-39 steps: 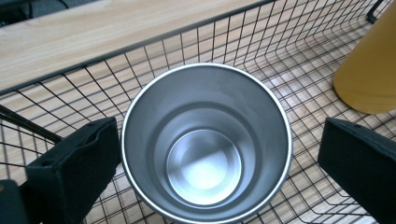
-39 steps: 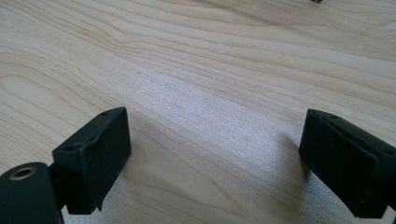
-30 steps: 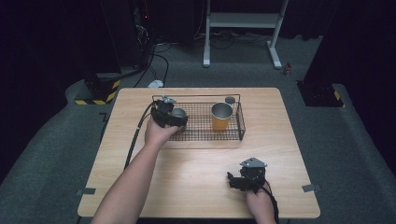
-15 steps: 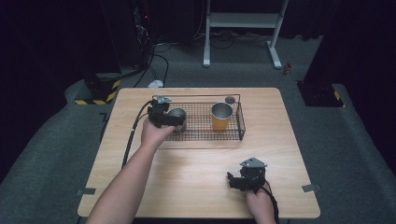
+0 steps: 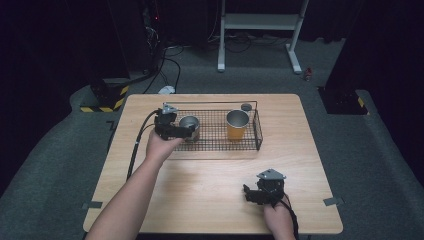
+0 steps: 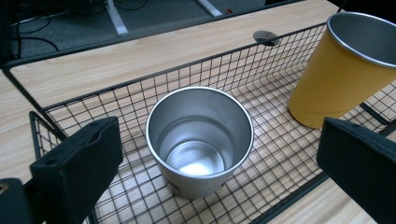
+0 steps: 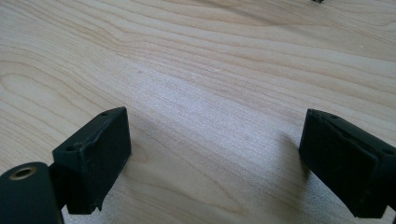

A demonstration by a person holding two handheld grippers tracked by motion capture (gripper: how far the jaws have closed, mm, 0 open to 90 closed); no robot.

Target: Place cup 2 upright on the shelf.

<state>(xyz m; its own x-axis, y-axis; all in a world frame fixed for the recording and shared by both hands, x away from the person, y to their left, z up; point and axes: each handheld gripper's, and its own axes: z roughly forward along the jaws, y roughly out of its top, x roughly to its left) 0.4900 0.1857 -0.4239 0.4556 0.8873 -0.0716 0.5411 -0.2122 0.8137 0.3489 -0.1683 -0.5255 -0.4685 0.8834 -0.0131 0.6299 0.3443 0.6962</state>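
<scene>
Steel cup (image 6: 200, 140) stands upright in the left end of the wire basket (image 6: 280, 158), centred between the jaws of the left tongs (image 6: 212, 182), which are spread wide and hold nothing. Judged step: grasping this cup. Advance until both pads flank the cup wall below the rim, keep the lower jaw clear of the basket's side wire, then close evenly. Beyond it, well apart, stands the yellow cup (image 6: 343, 70). The right tongs (image 7: 215, 163) rest wide open and empty on the bare tabletop (image 7: 210, 70).
</scene>
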